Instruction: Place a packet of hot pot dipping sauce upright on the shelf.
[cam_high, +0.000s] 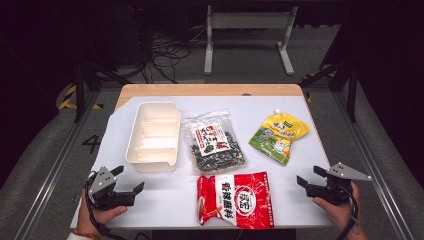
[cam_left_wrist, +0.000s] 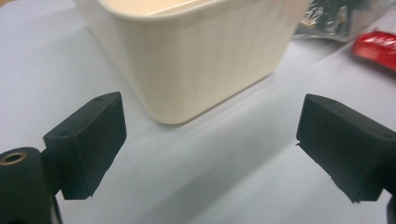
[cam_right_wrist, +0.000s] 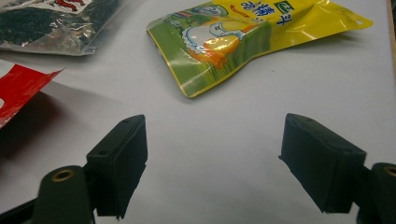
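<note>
Left gripper (cam_high: 129, 180) and right gripper (cam_high: 309, 179) rest at the desk's (cam_high: 165, 195) near corners, fingers spread apart, empty; cream ribbed plastic bin (cam_high: 153, 136) stands near the left edge

A wooden table (cam_high: 210, 90) with a pale grey-white sheet (cam_high: 165, 200) over most of its top fills the middle of the high view. On the sheet, left of centre, stands a cream plastic rectangular tray (cam_high: 153, 136) with 3 compartments. Just right of it lies a clear plastic bag of dark contents with a red-and-white label (cam_high: 214, 142). At the right of centre lies a yellow-and-green foil pouch (cam_high: 278, 136), tilted. At the bottom centre lies a red-and-white snack bag (cam_high: 235, 199). Beyond the table, at the top of the frame, a white metal frame (cam_high: 247, 35) stands on the grey floor beside tangled black cables (cam_high: 165, 57).
</note>
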